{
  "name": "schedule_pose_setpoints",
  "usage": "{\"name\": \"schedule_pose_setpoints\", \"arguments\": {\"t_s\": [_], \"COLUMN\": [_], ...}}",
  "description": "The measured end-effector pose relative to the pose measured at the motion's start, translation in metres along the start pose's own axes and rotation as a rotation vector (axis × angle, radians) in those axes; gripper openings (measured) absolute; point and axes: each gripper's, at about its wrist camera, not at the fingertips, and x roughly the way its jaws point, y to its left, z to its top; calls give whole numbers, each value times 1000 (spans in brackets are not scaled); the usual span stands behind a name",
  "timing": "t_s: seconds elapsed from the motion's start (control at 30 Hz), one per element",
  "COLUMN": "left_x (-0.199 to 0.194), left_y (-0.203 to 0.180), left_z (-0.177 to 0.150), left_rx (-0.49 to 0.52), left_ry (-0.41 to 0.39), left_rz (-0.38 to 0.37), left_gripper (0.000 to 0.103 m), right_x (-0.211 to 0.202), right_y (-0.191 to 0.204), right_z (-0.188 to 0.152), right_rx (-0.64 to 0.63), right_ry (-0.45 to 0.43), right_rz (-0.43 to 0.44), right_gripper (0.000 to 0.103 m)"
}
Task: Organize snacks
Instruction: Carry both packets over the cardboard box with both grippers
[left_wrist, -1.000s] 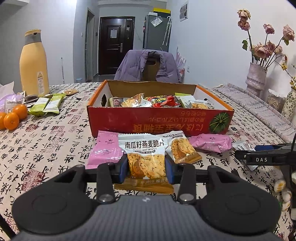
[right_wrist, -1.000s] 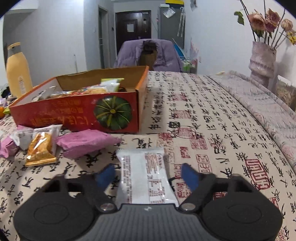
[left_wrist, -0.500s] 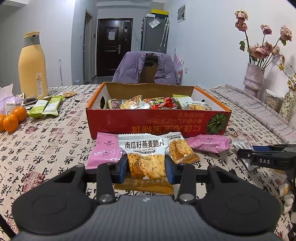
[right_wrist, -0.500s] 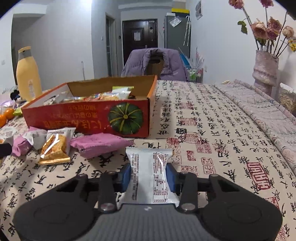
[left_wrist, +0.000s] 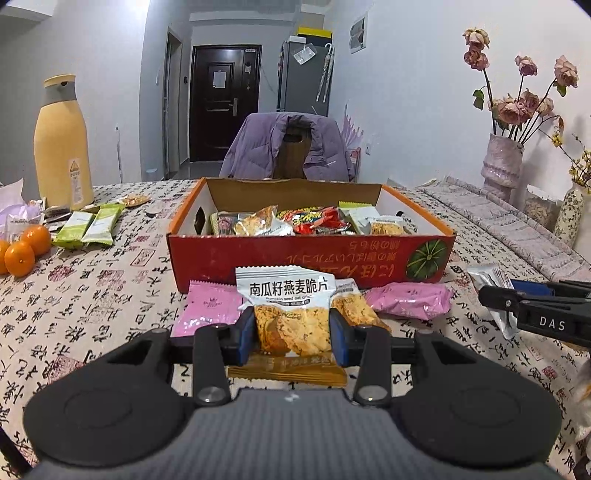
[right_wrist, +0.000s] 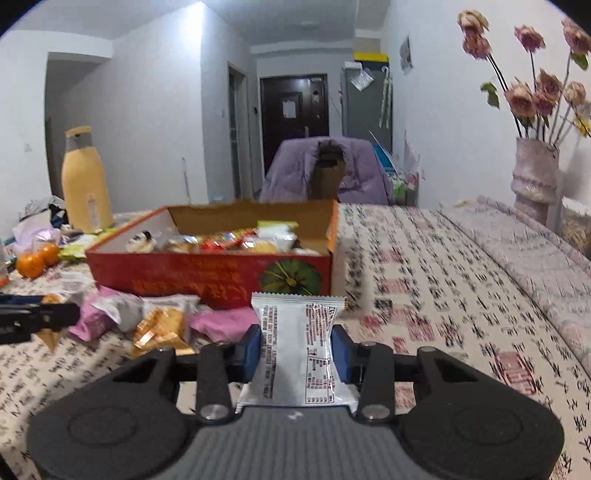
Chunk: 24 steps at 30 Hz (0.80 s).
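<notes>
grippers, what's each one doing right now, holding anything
Left gripper: shut on the oat crisp packet.
Right gripper: shut on the white packet, which is clear of the table.

The box (left_wrist: 295, 254) stands open on top, snacks piled inside; loose packets (left_wrist: 410, 300) crowd the counter (right_wrist: 443, 280) just in front of it; right of the box the counter lies bare; bottle (left_wrist: 62, 147) and oranges (left_wrist: 26, 247) block the far left.

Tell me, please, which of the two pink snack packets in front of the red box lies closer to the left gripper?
The pink packet just left of the left gripper, beside its held oat-crisp packet. The other pink packet lies farther right.
</notes>
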Motion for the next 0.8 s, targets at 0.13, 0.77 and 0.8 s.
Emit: {"name": "schedule_pose_setpoints", "arguments": {"t_s": [0.13,0.77,0.8], "left_x": [-1,7,9], "left_y": [-2,-9,-9], "left_z": [6,52,55], "left_rx": [5,20,21], "left_ry": [-17,-107,-113], "left_rz": [-5,-7,-5], "left_gripper": [41,41,41], "right_x": [-4,15,18], "right_y": [14,50,50], "right_z": [9,58,61], "right_rx": [-19,-57,-56], "right_ry": [-34,-113,-115], "right_rz": [35,91,91], "right_gripper": [39,39,39]}}
